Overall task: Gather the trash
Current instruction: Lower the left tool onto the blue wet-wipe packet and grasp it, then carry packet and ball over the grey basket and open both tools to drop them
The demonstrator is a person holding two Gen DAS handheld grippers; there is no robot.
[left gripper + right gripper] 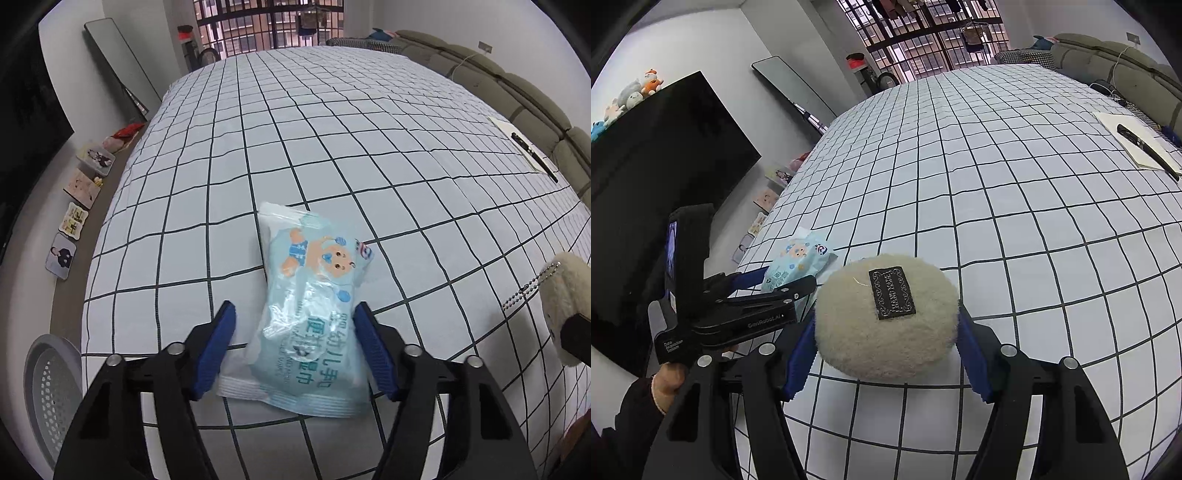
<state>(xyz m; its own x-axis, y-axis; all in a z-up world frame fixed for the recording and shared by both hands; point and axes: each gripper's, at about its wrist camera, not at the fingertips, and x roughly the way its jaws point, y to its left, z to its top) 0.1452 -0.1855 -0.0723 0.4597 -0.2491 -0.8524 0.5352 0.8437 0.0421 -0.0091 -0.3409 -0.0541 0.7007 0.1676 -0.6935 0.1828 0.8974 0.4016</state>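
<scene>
A light blue wet-wipes pack [314, 314] with a cartoon baby lies on the checked bed sheet [332, 147]. My left gripper [295, 314] is open, its blue fingers on either side of the pack's near half, the right finger close to its edge. The pack also shows in the right wrist view [798, 264], behind the left gripper [775, 284]. A cream fluffy round pouch [886, 325] with a black "HAND MADE" label sits between my right gripper's [886, 325] blue fingers, which touch its sides. The pouch and its bead chain show in the left wrist view [565, 295].
A grey perforated bin [51, 391] stands on the floor left of the bed. A notebook with a black pen [1141, 146] lies at the bed's far right. A sofa [498, 81], a black TV [665, 177] and small picture boxes [77, 218] line the room's edges.
</scene>
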